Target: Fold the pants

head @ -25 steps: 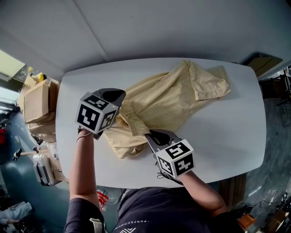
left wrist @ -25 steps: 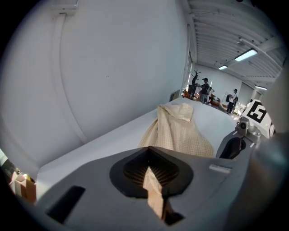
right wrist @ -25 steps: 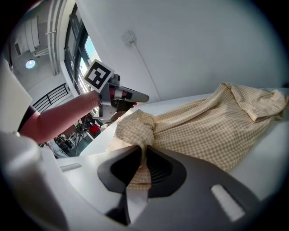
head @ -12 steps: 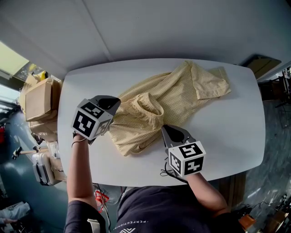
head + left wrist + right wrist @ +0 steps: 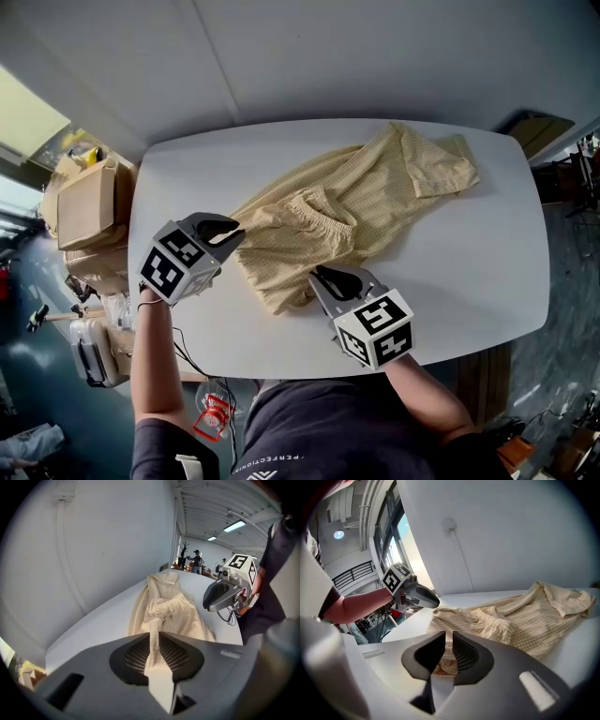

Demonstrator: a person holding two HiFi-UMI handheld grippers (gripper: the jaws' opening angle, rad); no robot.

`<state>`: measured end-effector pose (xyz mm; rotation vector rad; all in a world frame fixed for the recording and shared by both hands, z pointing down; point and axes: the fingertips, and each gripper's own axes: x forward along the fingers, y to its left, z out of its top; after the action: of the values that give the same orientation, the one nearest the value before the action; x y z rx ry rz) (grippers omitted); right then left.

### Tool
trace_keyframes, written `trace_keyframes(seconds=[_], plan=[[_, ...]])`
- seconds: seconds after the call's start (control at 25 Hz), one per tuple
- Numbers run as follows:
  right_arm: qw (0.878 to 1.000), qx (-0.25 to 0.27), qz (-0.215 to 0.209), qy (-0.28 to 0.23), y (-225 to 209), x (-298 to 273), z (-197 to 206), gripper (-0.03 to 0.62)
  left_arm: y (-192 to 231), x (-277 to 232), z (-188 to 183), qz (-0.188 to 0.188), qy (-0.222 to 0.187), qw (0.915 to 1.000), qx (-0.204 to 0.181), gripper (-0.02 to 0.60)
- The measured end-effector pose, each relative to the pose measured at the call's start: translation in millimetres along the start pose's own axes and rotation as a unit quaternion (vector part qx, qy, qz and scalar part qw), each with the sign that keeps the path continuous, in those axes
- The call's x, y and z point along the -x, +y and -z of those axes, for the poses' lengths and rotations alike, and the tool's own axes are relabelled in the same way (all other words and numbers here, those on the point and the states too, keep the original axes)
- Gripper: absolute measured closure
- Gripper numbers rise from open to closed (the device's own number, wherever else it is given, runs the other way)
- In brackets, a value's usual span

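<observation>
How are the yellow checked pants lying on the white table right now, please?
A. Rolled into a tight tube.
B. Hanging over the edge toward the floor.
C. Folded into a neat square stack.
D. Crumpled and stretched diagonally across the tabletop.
D: the pants sprawl wrinkled across the table from near left to far right, wholly on the tabletop, with no neat fold.

The white, round-cornered bench (image 5: pixel 450 281) filled the middle of the frame. On it lay pale yellow checked pants (image 5: pixel 356 202), rumpled, stretching from upper right toward lower left, their gathered waistband bunched left of centre.
</observation>
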<state>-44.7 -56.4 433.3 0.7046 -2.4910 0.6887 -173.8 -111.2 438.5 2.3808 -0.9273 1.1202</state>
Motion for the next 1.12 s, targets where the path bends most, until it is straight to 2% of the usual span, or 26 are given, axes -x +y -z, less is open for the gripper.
trace_keyframes(seconds=[0.16, 0.28, 0.4, 0.52, 0.6, 0.8, 1.12], plan=[[0.999, 0.025, -0.026, 0.023, 36.0, -17.4, 10.2, 0.528, -10.5, 9.7, 16.4, 0.044, 0.009, 0.998, -0.045, 0.44], [0.998, 0.045, -0.036, 0.041, 57.0, -29.8, 18.6, 0.495, -20.6, 14.0, 21.8, 0.086, -0.008, 0.9923, -0.089, 0.39], [0.997, 0.059, -0.029, 0.051, 69.5, -38.0, 24.6, 0.47, -29.9, 16.4, 19.9, 0.101, -0.032, 0.979, -0.174, 0.368], [0.995, 0.073, -0.016, 0.067, 77.5, -45.3, 32.0, 0.453, -29.7, 5.3, 35.1, 0.113, 0.0, 0.9649, -0.237, 0.377], [0.993, 0.079, -0.006, 0.082, 78.5, -50.8, 40.4, 0.436, -24.5, -4.8, 46.4, 0.126, 0.027, 0.9602, -0.247, 0.377], [0.991, 0.075, 0.011, 0.111, 75.1, -60.9, 58.0, 0.413, -16.0, -14.9, 61.3, 0.151, 0.062, 0.9573, -0.239, 0.361], [0.986, 0.08, 0.016, 0.143, 71.3, -71.3, 70.7, 0.396, -12.5, -29.4, 86.6, 0.163, 0.123, 0.9408, -0.271, 0.396]])
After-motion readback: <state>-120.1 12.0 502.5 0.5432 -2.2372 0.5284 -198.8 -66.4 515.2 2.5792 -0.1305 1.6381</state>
